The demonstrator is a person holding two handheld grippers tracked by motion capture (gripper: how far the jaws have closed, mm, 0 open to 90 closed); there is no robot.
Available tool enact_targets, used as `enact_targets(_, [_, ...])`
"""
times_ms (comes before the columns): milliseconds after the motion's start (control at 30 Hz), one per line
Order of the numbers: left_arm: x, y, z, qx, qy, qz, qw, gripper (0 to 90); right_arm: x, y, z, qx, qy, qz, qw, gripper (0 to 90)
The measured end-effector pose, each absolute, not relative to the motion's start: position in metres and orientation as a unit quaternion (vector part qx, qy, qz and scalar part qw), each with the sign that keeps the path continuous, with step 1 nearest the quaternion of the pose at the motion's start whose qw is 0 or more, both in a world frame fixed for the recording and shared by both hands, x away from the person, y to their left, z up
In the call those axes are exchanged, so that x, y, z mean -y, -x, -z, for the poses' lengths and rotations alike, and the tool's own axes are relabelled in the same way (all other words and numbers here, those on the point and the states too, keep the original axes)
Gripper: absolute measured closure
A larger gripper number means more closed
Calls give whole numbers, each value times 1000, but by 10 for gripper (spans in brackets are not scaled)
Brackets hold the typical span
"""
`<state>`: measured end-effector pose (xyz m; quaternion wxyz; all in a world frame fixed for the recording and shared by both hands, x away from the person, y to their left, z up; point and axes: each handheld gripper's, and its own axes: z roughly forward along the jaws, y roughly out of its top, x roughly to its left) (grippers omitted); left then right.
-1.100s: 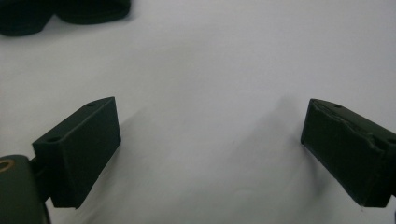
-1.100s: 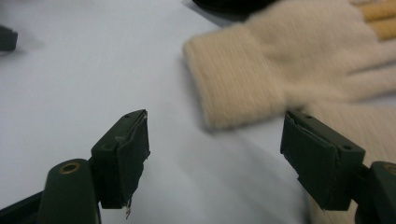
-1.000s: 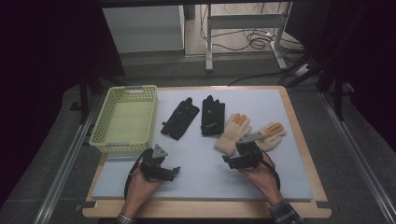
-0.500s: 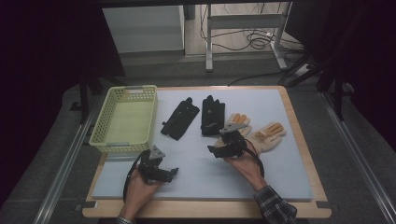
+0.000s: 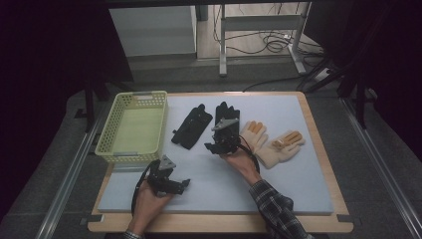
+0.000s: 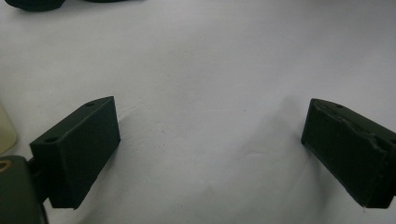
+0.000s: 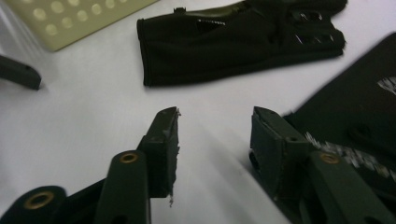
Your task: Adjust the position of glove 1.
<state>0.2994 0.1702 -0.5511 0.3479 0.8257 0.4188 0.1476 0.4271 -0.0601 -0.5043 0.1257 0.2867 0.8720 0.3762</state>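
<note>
High view, right gripper at the cuff of the nearer black glove, jaws just narrowed, half apart with nothing between, second black glove beside the yellow basket, left gripper resting, jaws wide and empty.

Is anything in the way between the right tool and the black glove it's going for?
No, nothing visible blocks it. The right tool is open with only bare white mat between its jaws, which have just been closing. One black glove lies right beside its right jaw, and the other black glove lies just ahead across open mat.
</note>
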Motion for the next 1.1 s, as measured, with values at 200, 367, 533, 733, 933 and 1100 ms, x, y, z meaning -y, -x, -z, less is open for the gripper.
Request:
enact_targets(200, [-170,-299,551,-419,-826,-147,348,44,40,-439,508,-875,-283,-375,117,602])
enact_targets(367, [-170,-300,551,-419,-826,-147,348,44,19,-449,513,-871,-285,-390,89,587])
enact_targets(533, [-170,-299,551,-420,-825,-147,349,44,-6,-451,521,-880,-272,-379,92,535])
enact_targets(733, [-170,-300,551,-420,-825,-147,349,44,-20,-444,528,-891,-252,-344,156,802])
enact_targets(933, [-170,-300,551,-420,-825,-147,349,43,-11,-444,524,-890,-253,-359,125,791])
enact_targets(1100, [-170,-300,551,-419,-825,-147,349,44,-20,-439,528,-895,-244,-359,103,561])
